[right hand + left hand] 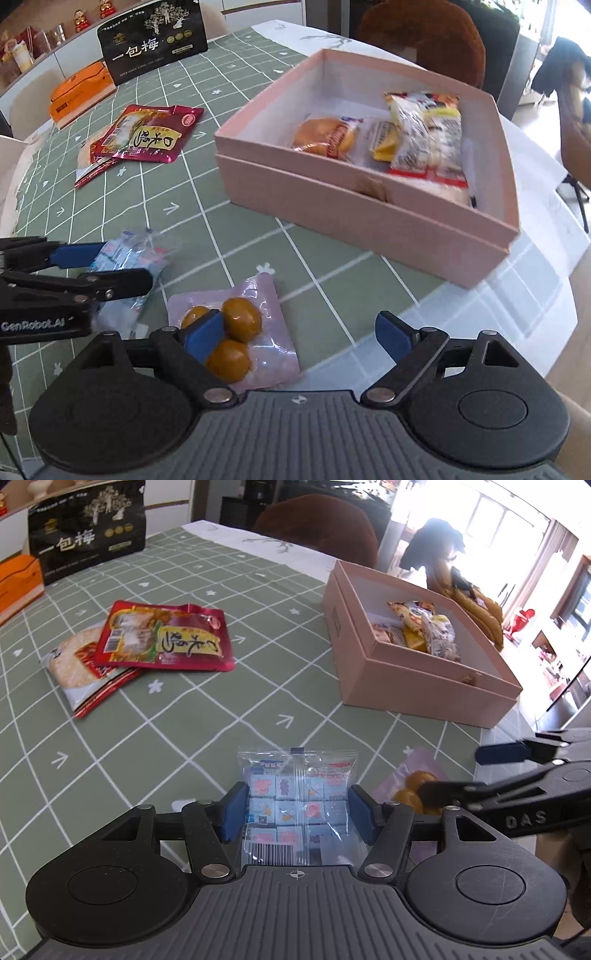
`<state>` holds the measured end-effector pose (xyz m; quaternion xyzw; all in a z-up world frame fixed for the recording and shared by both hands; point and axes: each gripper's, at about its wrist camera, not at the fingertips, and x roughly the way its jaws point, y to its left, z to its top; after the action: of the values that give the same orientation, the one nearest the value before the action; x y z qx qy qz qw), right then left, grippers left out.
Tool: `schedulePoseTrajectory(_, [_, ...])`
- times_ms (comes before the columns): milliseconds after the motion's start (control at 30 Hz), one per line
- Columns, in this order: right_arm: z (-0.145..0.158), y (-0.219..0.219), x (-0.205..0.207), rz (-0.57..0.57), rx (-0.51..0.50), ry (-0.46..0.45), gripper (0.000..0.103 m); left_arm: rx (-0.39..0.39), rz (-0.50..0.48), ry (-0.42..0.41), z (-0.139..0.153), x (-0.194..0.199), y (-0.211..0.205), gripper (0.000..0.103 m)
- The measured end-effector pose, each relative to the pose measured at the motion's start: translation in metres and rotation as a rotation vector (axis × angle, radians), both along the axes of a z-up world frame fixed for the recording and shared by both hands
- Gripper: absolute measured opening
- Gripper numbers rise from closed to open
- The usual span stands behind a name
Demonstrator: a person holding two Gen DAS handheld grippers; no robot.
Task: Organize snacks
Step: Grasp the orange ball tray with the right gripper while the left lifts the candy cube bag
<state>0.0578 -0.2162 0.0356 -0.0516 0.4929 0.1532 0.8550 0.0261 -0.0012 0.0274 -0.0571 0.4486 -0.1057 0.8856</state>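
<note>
The left claw (298, 814) is clamped on the clear candy bag (298, 801), its blue pads (233, 812) pressing both side edges of the packet, which lies on the green checked desk (184, 720) directly between the fingers. Just right of that claw lies the pink pouch of marinated eggs (236, 332); the right claw (299, 338) hangs over it with fingers spread wide, one blue pad resting across the eggs and the other over bare cloth to the right, gripping nothing. Ahead and to the right of both claws stands the pink box (369, 221), already holding a few wrapped snacks. Far ahead to the left a red foil packet (166, 637) overlaps a rice cracker pack (74, 664). The candy bag looks light, crinkly and slippery, with loose cubes inside that will shift, so holding across its filled middle seems safer than the thin seam. The egg pouch seems soft and lumpy; pinching its flat sealed border should avoid squashing the eggs
</note>
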Motion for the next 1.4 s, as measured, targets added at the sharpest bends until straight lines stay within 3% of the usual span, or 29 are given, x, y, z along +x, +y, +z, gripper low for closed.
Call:
schedulePoseTrajectory(200, [0.0, 0.012, -0.006, 0.006, -0.005, -0.039, 0.09, -0.022, -0.02, 0.001, 0.0, -0.017, 0.007, 0.065])
schedulePoseTrajectory(467, [-0.006, 0.004, -0.021, -0.014, 0.078, -0.041, 0.093, -0.037, -0.015, 0.001, 0.0, -0.022, 0.01, 0.065])
schedulePoseTrajectory(567, [0.001, 0.015, -0.027, 0.046, 0.048, -0.026, 0.093, -0.08, 0.026, 0.017, 0.0, -0.024, 0.021, 0.065])
schedulePoseTrajectory(700, [0.014, 0.036, -0.048, 0.172, 0.022, -0.097, 0.093, -0.102, 0.079, 0.023, 0.001, -0.032, 0.038, 0.065])
schedulePoseTrajectory(800, [0.009, 0.053, -0.055, 0.243, 0.0, -0.075, 0.093, -0.11, 0.09, 0.025, 0.001, -0.035, 0.043, 0.065])
schedulePoseTrajectory(900, [-0.004, 0.067, -0.054, 0.236, -0.063, -0.061, 0.095, -0.079, 0.079, 0.025, 0.002, -0.035, 0.038, 0.065])
schedulePoseTrajectory(1033, [-0.005, 0.064, -0.046, 0.203, -0.024, -0.034, 0.095, -0.062, 0.07, 0.026, 0.002, -0.035, 0.036, 0.065])
schedulePoseTrajectory(1067, [-0.006, 0.062, -0.044, 0.195, -0.023, -0.029, 0.094, -0.063, 0.071, 0.026, 0.002, -0.035, 0.036, 0.065])
schedulePoseTrajectory(1167, [-0.003, 0.056, -0.043, 0.173, -0.031, -0.027, 0.077, -0.052, 0.068, 0.025, 0.002, -0.035, 0.034, 0.065])
schedulePoseTrajectory(1400, [0.006, 0.036, -0.043, 0.115, -0.033, 0.028, 0.074, -0.025, 0.071, 0.016, 0.003, -0.04, 0.027, 0.065])
